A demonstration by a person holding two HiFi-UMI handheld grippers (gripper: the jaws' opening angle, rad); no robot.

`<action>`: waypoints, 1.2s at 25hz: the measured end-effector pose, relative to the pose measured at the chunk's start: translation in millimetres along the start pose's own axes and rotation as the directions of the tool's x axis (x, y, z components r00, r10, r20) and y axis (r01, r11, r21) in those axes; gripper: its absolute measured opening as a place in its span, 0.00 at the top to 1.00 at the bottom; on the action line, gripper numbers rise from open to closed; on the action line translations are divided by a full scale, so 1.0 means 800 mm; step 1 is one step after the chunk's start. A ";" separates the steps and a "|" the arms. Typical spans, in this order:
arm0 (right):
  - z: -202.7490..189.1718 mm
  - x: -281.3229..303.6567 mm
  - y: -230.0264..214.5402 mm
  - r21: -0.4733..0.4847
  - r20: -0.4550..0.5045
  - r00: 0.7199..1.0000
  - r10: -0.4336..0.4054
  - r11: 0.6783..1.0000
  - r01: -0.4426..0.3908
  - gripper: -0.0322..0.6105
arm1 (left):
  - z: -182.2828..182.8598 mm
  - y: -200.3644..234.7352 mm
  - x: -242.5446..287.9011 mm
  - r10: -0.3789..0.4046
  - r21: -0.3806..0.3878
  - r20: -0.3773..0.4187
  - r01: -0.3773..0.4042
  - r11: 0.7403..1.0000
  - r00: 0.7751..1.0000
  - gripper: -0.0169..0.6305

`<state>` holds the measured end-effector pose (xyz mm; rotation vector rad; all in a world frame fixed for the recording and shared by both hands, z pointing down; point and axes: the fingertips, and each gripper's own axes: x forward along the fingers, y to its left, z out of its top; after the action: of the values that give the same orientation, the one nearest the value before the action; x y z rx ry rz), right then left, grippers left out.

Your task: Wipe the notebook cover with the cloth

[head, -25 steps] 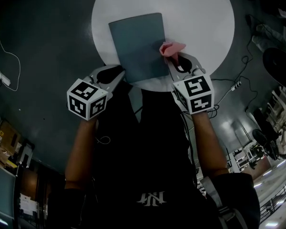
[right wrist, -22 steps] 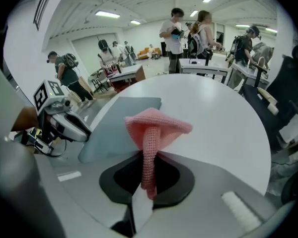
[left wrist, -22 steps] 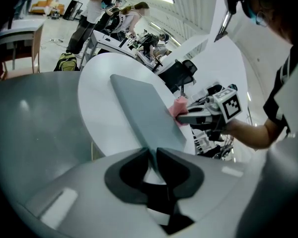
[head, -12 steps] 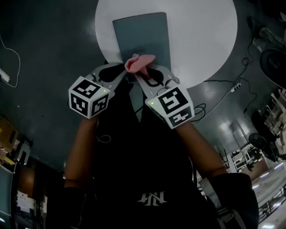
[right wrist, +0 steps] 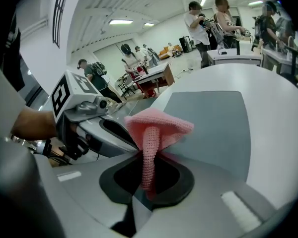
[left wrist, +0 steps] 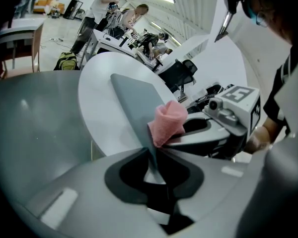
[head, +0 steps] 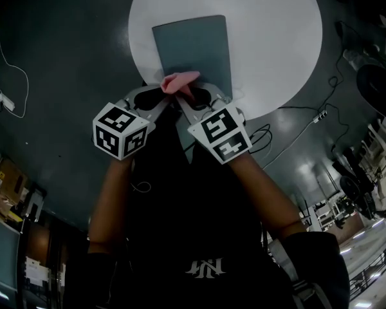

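Pins notebook (head: 193,44) by near edge in clamped left claw (left wrist: 152,157), steadying it on desk (head: 270,31); grips cloth (right wrist: 156,125) in right claw (right wrist: 146,177), at cover's near corner for wiping.

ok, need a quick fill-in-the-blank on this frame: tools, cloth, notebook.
1. The right tool is shut on a ____ cloth.
2. The notebook is pinched at its near edge by the ____ tool.
3. The notebook lies flat on a white table whose top is ____ in shape.

Missing words: pink; left; round.
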<state>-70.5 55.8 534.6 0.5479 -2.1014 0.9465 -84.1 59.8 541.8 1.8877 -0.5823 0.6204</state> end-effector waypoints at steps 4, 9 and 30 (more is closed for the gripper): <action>-0.011 -0.017 -0.019 -0.028 0.003 0.998 -0.055 0.998 0.055 0.91 | -0.002 0.000 -0.001 -0.004 -0.003 0.003 0.004 1.000 1.000 0.89; -0.029 -0.052 -0.058 -0.006 -0.007 0.992 -0.126 0.992 0.126 0.91 | 0.000 0.000 -0.002 -0.009 -0.002 0.001 0.009 1.000 1.000 0.89; -0.018 -0.070 -0.004 0.092 0.040 0.999 -0.006 0.996 0.002 0.91 | 0.001 0.000 0.002 0.001 0.002 0.001 -0.001 1.000 1.000 0.89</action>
<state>-27.0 69.1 499.1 0.6222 -2.0994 1.0419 -83.0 58.9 542.3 1.8902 -0.5833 0.6209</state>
